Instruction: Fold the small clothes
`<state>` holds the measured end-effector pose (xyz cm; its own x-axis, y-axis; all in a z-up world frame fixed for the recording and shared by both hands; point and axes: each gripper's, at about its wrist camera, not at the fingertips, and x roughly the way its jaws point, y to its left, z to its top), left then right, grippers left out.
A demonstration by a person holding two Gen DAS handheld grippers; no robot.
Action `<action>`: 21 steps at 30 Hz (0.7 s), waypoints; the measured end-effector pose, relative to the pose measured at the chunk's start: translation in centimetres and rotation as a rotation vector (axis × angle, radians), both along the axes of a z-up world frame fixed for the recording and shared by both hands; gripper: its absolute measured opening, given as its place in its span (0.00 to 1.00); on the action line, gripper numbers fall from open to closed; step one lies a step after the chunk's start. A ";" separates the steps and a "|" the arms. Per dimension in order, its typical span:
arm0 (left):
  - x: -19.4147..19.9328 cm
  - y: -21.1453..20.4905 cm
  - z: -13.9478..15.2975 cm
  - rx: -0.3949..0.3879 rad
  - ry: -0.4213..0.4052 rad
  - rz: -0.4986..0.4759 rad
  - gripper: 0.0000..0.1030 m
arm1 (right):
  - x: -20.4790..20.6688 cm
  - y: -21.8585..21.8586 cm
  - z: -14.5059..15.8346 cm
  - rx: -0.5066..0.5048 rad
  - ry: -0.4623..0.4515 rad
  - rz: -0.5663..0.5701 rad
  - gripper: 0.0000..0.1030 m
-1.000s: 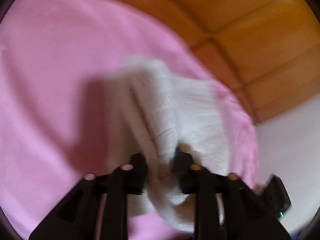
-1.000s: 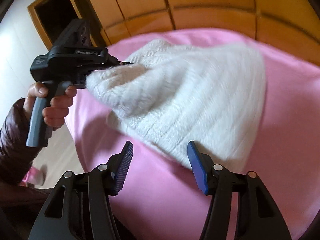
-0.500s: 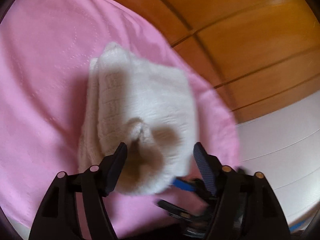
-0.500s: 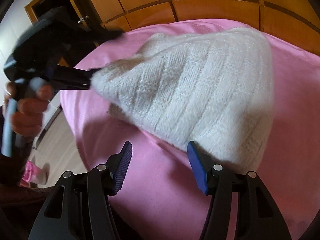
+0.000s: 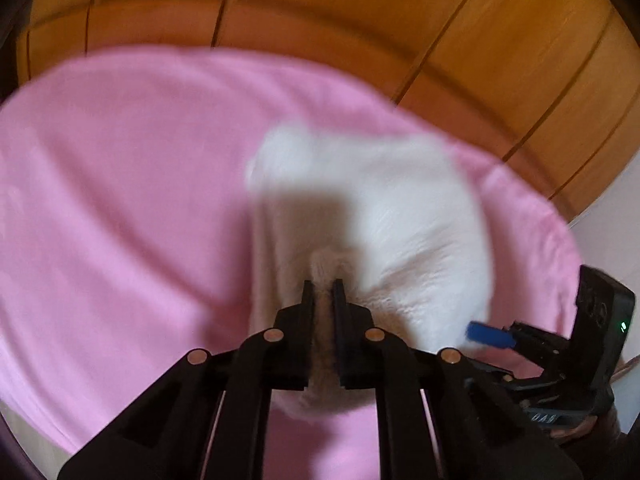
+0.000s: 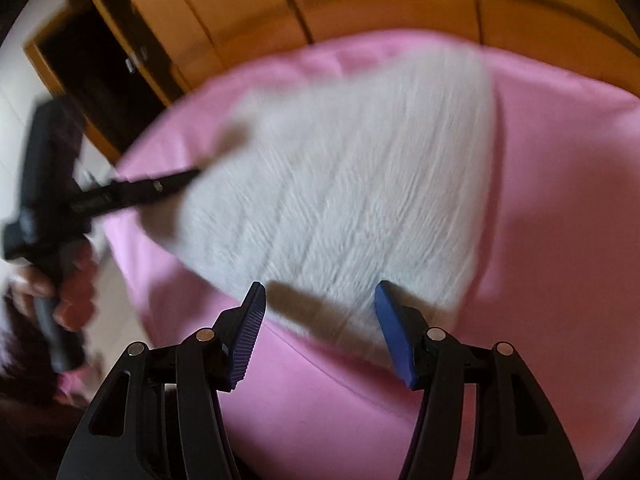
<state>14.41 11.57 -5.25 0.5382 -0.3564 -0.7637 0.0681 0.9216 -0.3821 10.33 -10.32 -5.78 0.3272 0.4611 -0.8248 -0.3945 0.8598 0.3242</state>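
A white knitted garment (image 5: 400, 216) lies folded on a pink blanket (image 5: 120, 208). My left gripper (image 5: 323, 286) is shut on the garment's near edge, with fabric pinched between the jaws. In the right wrist view the garment (image 6: 352, 184) fills the middle, and the left gripper (image 6: 188, 178) grips its left corner. My right gripper (image 6: 318, 300) is open and empty, its blue pads just at the garment's near edge. It shows at the right edge of the left wrist view (image 5: 492, 336). Both views are motion-blurred.
The pink blanket (image 6: 560, 240) covers the work surface. Orange wooden cabinet panels (image 5: 360, 20) stand behind it, with a dark open compartment (image 6: 96, 68) at the far left. A hand (image 6: 68, 292) holds the left gripper's handle.
My left gripper was shut on the garment, opened half a second ago, and is now shut on its near edge again. The right gripper stayed open and moved slightly closer to the garment.
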 end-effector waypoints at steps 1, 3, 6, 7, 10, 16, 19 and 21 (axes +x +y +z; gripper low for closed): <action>-0.2 -0.3 -0.7 -0.014 0.009 0.003 0.08 | -0.5 0.5 -0.2 -0.033 -0.031 0.017 0.55; -1.1 -0.1 -0.8 -0.047 -0.024 0.019 0.10 | -0.6 0.8 0.6 -0.047 -0.033 0.052 0.55; -1.6 0.9 -0.7 -0.115 -0.049 0.055 0.12 | 0.4 0.1 3.1 -0.021 -0.033 0.076 0.55; -1.6 1.1 -0.7 -0.126 -0.057 0.061 0.12 | 1.0 -0.2 4.1 -0.014 -0.058 0.075 0.55; -1.6 0.4 -0.9 -0.122 -0.074 0.057 0.12 | 4.3 0.8 7.9 0.002 -0.141 0.081 0.55; -2.2 -0.2 -0.7 -0.082 -0.117 0.039 0.12 | 13.9 6.6 7.3 0.047 -0.042 0.136 0.55; -2.4 -0.3 -0.7 -0.068 -0.143 0.031 0.12 | 16.0 9.6 5.8 -0.031 -0.037 0.172 0.65; -2.5 -0.4 -0.7 -0.056 -0.151 0.020 0.12 | 17.3 11.8 4.2 -0.108 -0.029 0.217 0.68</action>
<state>11.86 11.17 -5.98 0.6527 -0.3847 -0.6526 0.1109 0.9007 -0.4201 27.64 1.44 -1.53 0.2546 0.4327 -0.8649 -0.5815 0.7831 0.2206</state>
